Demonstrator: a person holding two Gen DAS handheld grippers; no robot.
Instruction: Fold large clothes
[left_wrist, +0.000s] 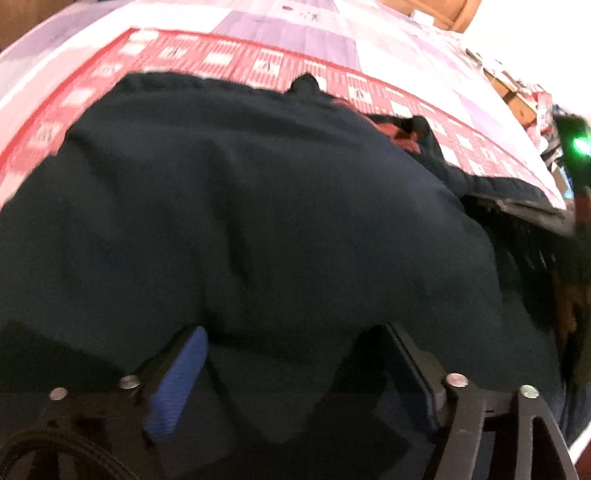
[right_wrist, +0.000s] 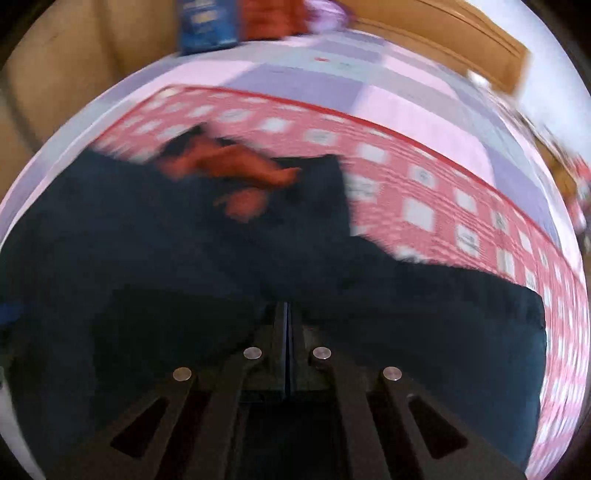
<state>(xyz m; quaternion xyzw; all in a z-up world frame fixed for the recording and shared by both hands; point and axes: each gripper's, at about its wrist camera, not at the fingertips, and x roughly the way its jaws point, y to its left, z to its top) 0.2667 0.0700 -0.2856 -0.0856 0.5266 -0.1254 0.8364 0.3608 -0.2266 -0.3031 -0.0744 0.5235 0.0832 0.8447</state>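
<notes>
- While the dark garment (left_wrist: 258, 221) lies spread on the bed, over the red checked sheet (left_wrist: 229, 62), use that sheet as your reference: its far border shows how straight the garment's top edge is.
- Your left gripper (left_wrist: 295, 350) stands released, jaws wide apart, with a bulge of the dark cloth between them; the blue pad (left_wrist: 177, 387) does not seem to press on it. Lower it until one clear layer sits between the pads before you close.
- Your right gripper (right_wrist: 287, 314) is clenched tight, low over the garment (right_wrist: 184, 277). Whether a thin edge of cloth is caught inside, I cannot tell, so check this before you pull.
- A red lining (right_wrist: 236, 166) shows near the collar end, toward the sheet's far border. I think you should keep it tucked inside the fold.
- Both views are blurred, so move slower and keep both hands parallel to the sheet's border.
</notes>
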